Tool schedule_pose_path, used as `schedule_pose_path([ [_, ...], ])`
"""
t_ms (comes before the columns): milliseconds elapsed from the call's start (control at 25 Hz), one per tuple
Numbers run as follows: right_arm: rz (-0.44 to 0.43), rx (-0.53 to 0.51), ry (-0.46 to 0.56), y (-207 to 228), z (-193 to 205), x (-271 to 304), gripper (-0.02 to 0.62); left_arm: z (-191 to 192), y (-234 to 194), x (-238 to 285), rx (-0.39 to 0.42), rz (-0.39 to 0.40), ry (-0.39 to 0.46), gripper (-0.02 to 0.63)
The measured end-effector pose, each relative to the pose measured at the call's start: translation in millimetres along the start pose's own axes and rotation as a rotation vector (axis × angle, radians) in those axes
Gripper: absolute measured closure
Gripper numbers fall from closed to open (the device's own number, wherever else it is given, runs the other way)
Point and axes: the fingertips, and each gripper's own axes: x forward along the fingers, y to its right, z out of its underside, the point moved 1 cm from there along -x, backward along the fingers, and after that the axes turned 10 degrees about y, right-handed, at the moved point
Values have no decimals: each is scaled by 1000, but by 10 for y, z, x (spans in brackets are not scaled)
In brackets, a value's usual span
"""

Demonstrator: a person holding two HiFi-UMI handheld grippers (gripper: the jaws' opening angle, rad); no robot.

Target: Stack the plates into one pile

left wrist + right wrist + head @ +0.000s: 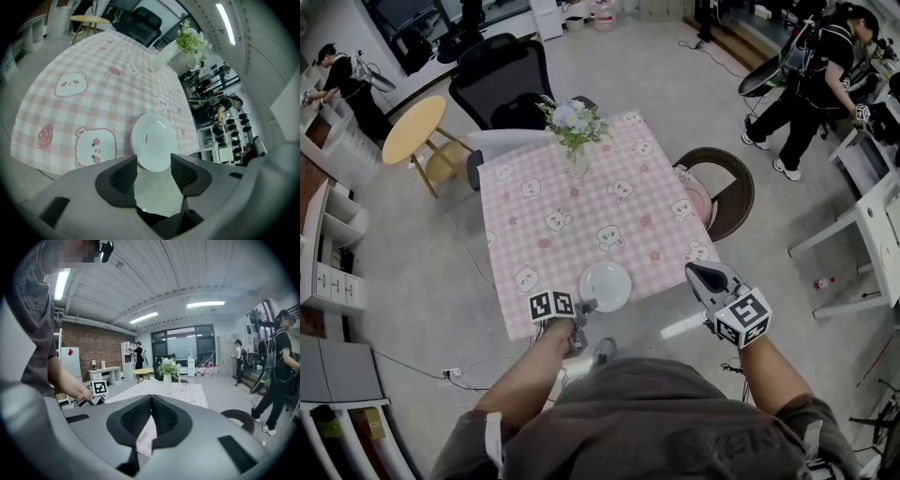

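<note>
A white plate (606, 286) lies near the front edge of the table with the pink checked bear cloth (581, 202). My left gripper (584, 309) hangs at that edge just in front of the plate. In the left gripper view the jaws of the left gripper (153, 171) stand apart, and the plate (152, 138) lies just beyond them, its near rim showing in the gap, with no pad pressing on it. My right gripper (705, 275) hovers off the table's front right corner. In the right gripper view the right gripper (151, 404) is shut with nothing in it.
A vase of flowers (575, 131) stands at the table's far side. A black office chair (502, 84) is behind the table, a round brown chair with a pink cushion (722, 192) at its right. A yellow side table (414, 129) stands far left. A person (811, 84) stands far right.
</note>
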Motion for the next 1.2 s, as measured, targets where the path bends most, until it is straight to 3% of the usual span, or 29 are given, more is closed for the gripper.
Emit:
schedule_pose_path([
  [160,9,-9,11,14,-100,-60,603,-286,260,-181,97,58,89,396],
  [280,25,-22,23,71,-206,-127,603,-578,620,-299,191,152,195,413],
  [560,91,-46,57,234,-498,-407,603,-992,1554,-650,505,363,419,487],
  [840,171,-34,86,415,-694,-734,603,-1075,2330,-1044,764,530,600,543],
  [1000,209,-19,99,483,-769,-883,603,-1073,2701,-1275,854,631,690,570],
  [1200,243,8,114,547,-817,-1018,603,-1062,2966,-1494,909,696,777,600],
])
